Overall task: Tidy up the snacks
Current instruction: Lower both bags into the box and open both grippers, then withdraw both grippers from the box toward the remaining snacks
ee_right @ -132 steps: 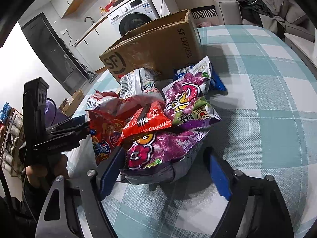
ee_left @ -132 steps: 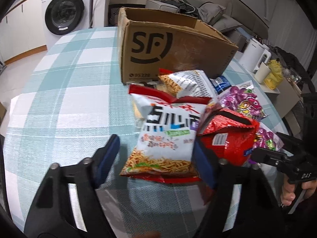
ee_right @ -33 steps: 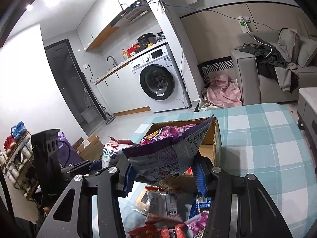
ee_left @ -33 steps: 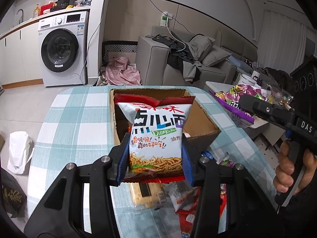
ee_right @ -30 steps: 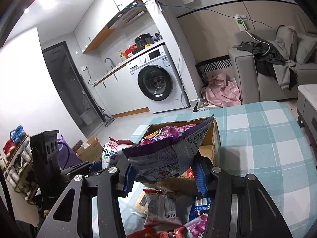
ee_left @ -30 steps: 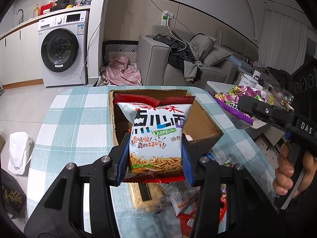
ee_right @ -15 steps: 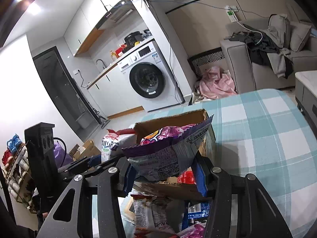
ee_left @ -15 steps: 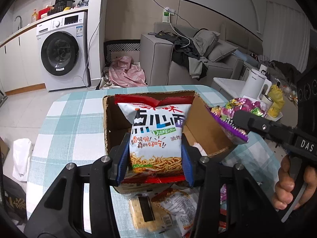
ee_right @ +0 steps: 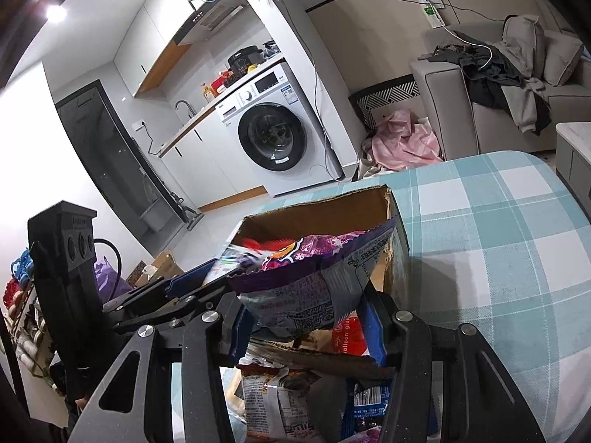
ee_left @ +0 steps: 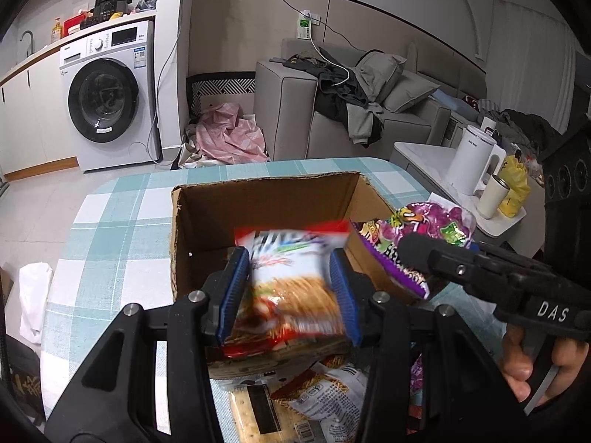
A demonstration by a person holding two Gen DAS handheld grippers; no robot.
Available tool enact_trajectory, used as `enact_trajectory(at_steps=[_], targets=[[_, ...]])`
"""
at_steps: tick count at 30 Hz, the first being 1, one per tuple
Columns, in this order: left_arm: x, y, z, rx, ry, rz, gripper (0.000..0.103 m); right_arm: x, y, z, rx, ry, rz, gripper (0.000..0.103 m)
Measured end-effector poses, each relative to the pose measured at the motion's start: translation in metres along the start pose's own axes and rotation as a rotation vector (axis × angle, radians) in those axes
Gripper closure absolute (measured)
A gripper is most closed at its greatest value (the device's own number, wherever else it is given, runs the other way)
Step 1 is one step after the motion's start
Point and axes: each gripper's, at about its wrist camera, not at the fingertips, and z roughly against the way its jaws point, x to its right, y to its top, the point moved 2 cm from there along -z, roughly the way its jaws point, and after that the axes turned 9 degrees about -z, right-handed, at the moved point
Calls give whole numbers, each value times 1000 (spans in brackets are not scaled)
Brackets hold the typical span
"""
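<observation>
So this was the drop-off part of the snack sorting, both hands loaded and parked over the cardboard box point(ee_left: 207, 221), which sat open-topped on the checked table point(ee_left: 114, 221).

The left gripper point(ee_left: 288, 291) had its blue pads on either side of the noodle snack bag point(ee_left: 291, 288), but that bag was smeared with blur and tipped forward, so I honestly couldn't tell whether the fingers were clamped on it or had just let it go. It was right at the box's near edge, at roughly 6 o'clock of the opening, upper half over the inside.

The right gripper point(ee_right: 306, 325) was squeezed tight on the purple snack bag point(ee_right: 314, 280), holding it by its lower end with the top flaring out over the box rim. From the left camera that purple bag point(ee_left: 413, 236) hung at about 3 o'clock of the box, over the right wall.

More packets point(ee_left: 325, 395) and a cracker pack point(ee_left: 258, 413) were lying on the table at 6 o'clock, just under the grippers, so plenty left to do.

My read on what was needed next: get the noodle bag fully clear of the near wall so it lands inside, then nudge the purple bag further toward the box's middle before opening, since it was sitting close to the rim and could slide off outside.
</observation>
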Motion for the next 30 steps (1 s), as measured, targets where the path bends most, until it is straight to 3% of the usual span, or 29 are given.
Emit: enact_trajectory(at_steps=[13,18,20,23,26,28,30], targets=[[4,-7,-12,-21,-11,-11,60,6,-1,-21,-29,-28,-5,52],[4,-9,-4,-14,-6,-7,60,4,0,-21,-26,-45,0,47],[5,-11,-1,-16,-6,-14,60,3,0,-17,3,-59,10,36],[4,-13,5,-19,0,-12,49,0,-1,-11,15,-46,28,24],[4,-16,15,-9,-7,-1,43,-2,-2,-6,20,-66,42,22],[4,-17,22,-6,-4,5,24,-3,-2,-1,30,-68,42,19],[3,-18,32,7,13,15,18,-4,-3,5,36,-69,41,12]])
